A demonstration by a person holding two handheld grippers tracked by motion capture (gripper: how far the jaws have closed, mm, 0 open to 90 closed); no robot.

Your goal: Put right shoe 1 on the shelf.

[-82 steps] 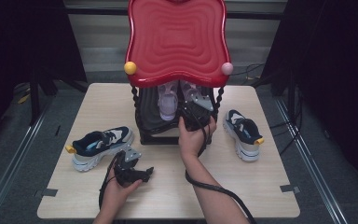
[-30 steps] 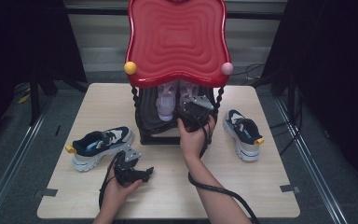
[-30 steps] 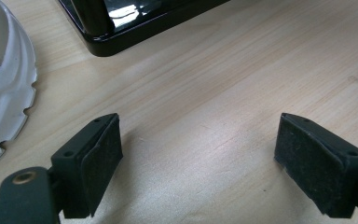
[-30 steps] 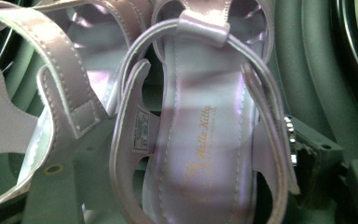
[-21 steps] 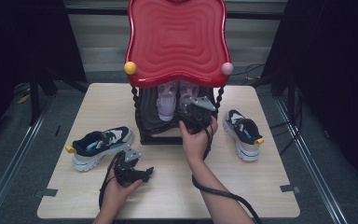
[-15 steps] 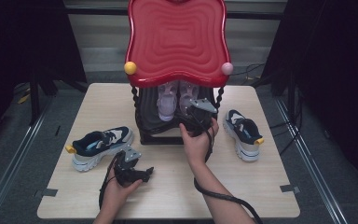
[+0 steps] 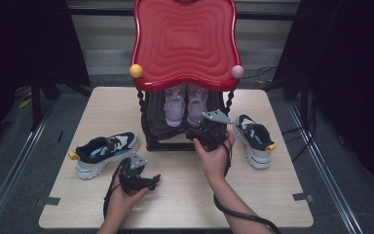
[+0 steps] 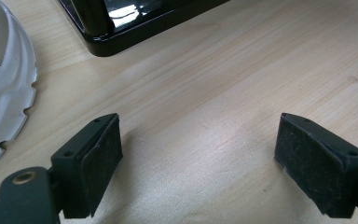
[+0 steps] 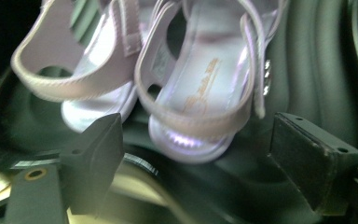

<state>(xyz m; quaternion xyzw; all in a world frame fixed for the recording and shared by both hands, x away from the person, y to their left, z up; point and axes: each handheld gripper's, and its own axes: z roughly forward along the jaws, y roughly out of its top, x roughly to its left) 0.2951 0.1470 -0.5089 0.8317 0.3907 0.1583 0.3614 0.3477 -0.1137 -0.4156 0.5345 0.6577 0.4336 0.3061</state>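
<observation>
While the 2 sandals sit side by side on the black lower shelf of the rack, just above the middle of the high view, the right gripper is at the shelf's front edge, right below them. Its jaws have just been opening and stand spread, with nothing between them; in the right gripper view the heel of the nearer sandal lies just beyond the gap, untouched. Above, the red top of the rack fills the upper middle of the high view. Lower left of centre, the left gripper rests on the table, jaws spread and empty over bare wood. 1 sneaker lies at the left of the rack, near that gripper; another sneaker lies at the right, just beside the right hand.
</observation>
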